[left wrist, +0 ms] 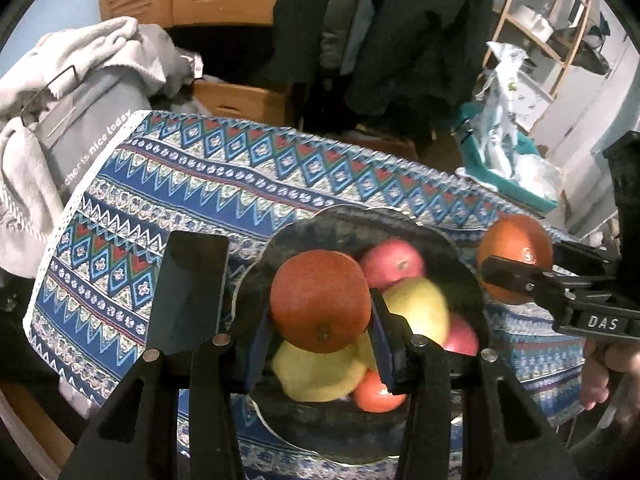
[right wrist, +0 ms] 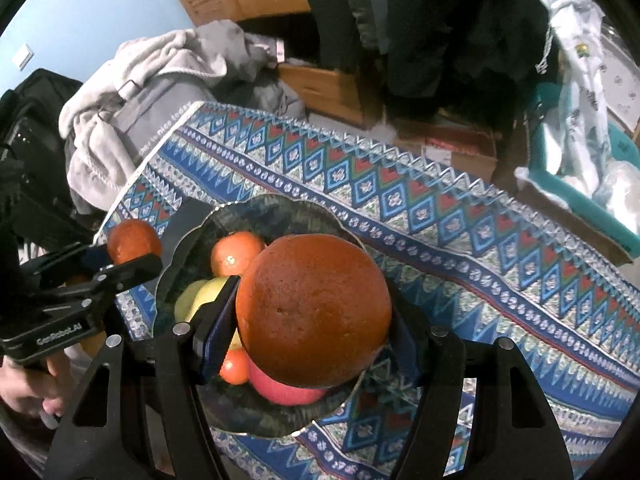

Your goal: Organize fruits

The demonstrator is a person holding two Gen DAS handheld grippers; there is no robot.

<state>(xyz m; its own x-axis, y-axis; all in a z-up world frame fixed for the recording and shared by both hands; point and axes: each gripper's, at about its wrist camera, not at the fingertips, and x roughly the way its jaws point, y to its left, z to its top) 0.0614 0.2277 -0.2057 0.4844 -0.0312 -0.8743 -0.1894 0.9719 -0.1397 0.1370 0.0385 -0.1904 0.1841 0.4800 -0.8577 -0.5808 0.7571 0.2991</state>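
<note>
My left gripper is shut on an orange just above a dark scalloped bowl. The bowl holds a red apple, a yellow-green apple, a yellow fruit and a small tangerine. My right gripper is shut on a larger orange over the same bowl. Under it lie a tangerine and a red apple. Each view shows the other gripper beside the bowl: the right gripper with its orange, the left gripper with its orange.
The bowl rests on a blue patterned tablecloth. A dark flat slab stands at the bowl's left edge. Grey clothes are piled past the table's left end; a teal bin with plastic bags sits to the right. Dark coats hang behind.
</note>
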